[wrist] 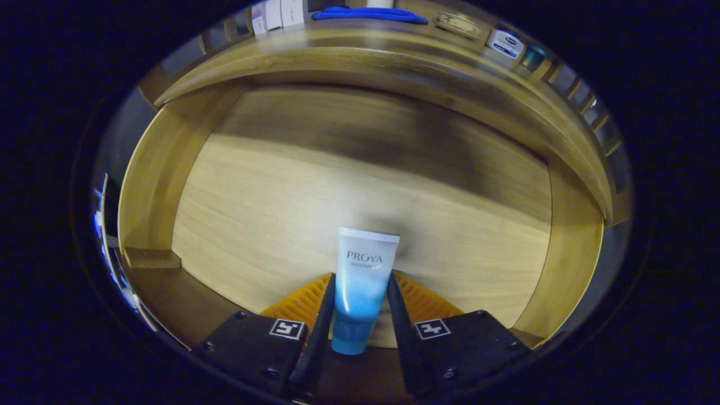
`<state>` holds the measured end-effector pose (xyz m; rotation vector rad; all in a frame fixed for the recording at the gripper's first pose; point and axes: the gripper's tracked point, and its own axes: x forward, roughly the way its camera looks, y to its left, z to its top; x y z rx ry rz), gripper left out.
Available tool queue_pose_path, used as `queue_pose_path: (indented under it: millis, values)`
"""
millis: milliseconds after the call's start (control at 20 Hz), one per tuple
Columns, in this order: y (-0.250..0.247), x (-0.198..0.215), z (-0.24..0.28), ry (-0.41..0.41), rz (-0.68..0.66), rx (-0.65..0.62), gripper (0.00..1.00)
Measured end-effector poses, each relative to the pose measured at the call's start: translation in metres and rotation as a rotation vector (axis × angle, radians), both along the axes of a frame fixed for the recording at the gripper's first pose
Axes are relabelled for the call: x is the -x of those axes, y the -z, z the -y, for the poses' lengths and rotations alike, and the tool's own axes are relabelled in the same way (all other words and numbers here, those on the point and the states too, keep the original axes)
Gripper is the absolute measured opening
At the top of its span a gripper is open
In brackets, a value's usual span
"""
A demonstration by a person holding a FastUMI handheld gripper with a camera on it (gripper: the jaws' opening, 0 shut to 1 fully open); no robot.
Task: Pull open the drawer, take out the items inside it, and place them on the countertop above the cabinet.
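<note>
Gripper (pixel 360 295) seemingly clamping tube (pixel 363 281), open drawer (pixel 157 169)

Here's my gripper (pixel 361 275) now. Two slim, flat fingers (pixel 319 332) taper to narrow tips, one on each side of the tube (pixel 364 264), both pressed against it. Outboard of the tube, behind each blade, I'm seeing a ribbed wedge (pixel 301 302), fine grooves running across it. Nearer me than the tube sit two chunky black blocks (pixel 250 351), angular, matte. Each carries a small square marker (pixel 287 329), white with a black pattern, on the corner nearest the tube. Round dark screws (pixel 271 372) dot the blocks' corners.
</note>
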<state>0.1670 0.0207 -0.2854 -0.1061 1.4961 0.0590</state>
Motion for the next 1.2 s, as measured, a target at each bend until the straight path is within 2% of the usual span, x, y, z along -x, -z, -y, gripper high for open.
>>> queue_pose_path:
  millis: [250,450,600,1200]
  values:
    - [0.0,0.0,-0.001,-0.001,0.015,0.008,0.55]
    - [-0.007,-0.004,0.0,0.001,0.062,0.061,0.5]
    - [-0.025,-0.011,-0.001,0.012,0.104,0.055,0.46]
    - [-0.121,-0.036,0.033,0.04,0.279,0.082,0.45]
